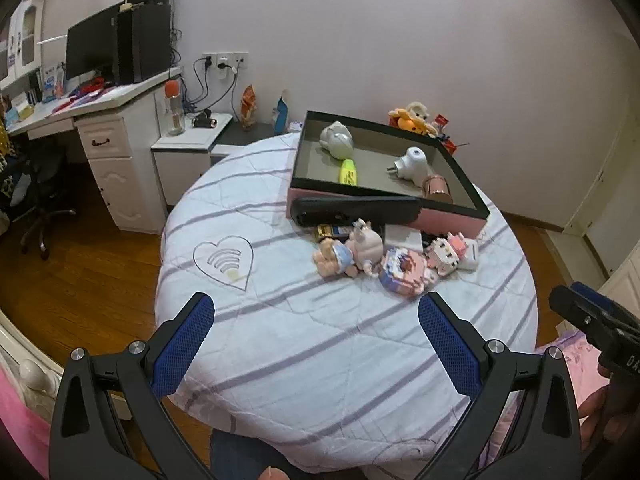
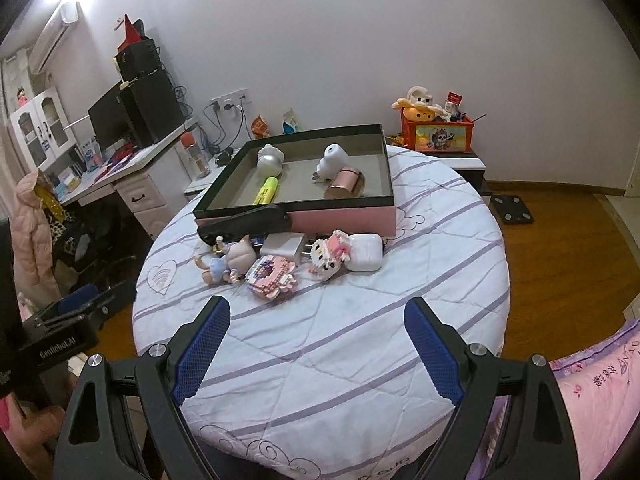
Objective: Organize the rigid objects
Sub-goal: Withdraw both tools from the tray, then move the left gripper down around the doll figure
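A pink box with a black rim (image 1: 440,216) (image 2: 340,216) stands at the far side of the round table. It holds a white figurine (image 1: 338,140), a yellow highlighter (image 2: 266,190), a white plug (image 1: 412,164) and a rose-gold cylinder (image 2: 346,184). In front of it lie a black tool (image 1: 356,208), a small doll (image 2: 214,266), a pig figure (image 1: 366,246), two pink block toys (image 2: 272,276) (image 2: 330,258), a white charger (image 2: 284,248) and a white earbud case (image 2: 362,254). My left gripper (image 1: 316,332) and right gripper (image 2: 318,336) are open and empty above the near table.
The table wears a white quilt with purple stripes (image 1: 300,340). A desk with monitor (image 1: 92,56) stands at the left, a low cabinet (image 1: 192,148) behind the table. A red toy box (image 2: 438,132) sits at the right back. Pink bedding (image 2: 600,392) lies at the near right.
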Available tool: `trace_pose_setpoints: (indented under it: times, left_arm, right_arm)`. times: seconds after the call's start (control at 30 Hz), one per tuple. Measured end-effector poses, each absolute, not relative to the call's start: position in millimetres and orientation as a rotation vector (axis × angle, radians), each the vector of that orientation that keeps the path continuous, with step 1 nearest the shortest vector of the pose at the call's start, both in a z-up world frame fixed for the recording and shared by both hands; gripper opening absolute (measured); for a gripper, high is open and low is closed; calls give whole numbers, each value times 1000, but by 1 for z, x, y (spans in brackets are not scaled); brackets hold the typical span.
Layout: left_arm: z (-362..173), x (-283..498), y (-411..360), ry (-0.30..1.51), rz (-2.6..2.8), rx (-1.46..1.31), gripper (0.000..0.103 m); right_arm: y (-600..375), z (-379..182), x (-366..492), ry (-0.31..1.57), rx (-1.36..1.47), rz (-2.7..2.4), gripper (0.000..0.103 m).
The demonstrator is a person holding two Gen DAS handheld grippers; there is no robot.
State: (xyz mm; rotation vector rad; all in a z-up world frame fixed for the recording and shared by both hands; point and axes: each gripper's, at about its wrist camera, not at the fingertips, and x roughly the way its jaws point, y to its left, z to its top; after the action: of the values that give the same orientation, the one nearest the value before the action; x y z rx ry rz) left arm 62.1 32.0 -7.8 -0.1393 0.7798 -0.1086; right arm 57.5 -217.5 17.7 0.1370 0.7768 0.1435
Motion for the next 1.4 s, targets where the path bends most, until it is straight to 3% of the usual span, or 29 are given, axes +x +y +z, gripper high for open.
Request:
trace_pose_setpoints:
  times: [0.6, 1.4]
  left_arm:
    - [-21, 72, 31, 817, -114, -131, 103]
    - [-91, 171, 4, 918, -206, 47, 103]
  right_arm:
    - [-221, 6, 67, 821, 142, 130, 90]
    - [-222, -31, 130, 931, 133, 118, 90]
